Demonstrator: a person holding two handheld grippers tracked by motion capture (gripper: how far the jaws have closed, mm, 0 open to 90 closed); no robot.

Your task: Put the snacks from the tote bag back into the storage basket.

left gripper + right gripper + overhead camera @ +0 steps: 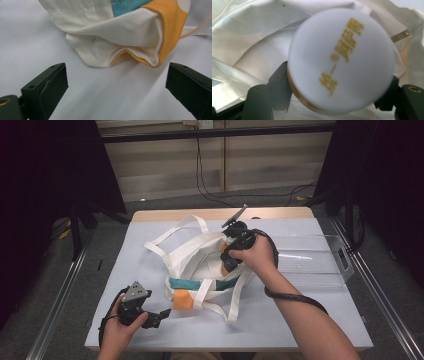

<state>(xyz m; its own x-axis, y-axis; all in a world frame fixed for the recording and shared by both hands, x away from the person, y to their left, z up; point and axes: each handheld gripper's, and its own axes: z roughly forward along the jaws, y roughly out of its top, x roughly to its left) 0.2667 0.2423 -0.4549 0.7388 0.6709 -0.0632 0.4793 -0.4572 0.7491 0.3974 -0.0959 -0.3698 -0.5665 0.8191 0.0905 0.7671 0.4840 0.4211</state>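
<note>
Nearest, the left gripper (pixel 159 314) is held open and empty. The white-capped jar (pixel 340 61), judged rigid and slippery, is clamped at its sides by the right gripper (pixel 227 261) inside the soft bag (pixel 195 265).

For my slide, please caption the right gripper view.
Right tongs clamp a white-capped bottle above the open cloth bag.

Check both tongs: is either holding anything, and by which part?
The right tongs are shut on a white-capped container, gripped on its sides just below the cap, over the cloth bag. The left tongs are open, holding nothing.
</note>
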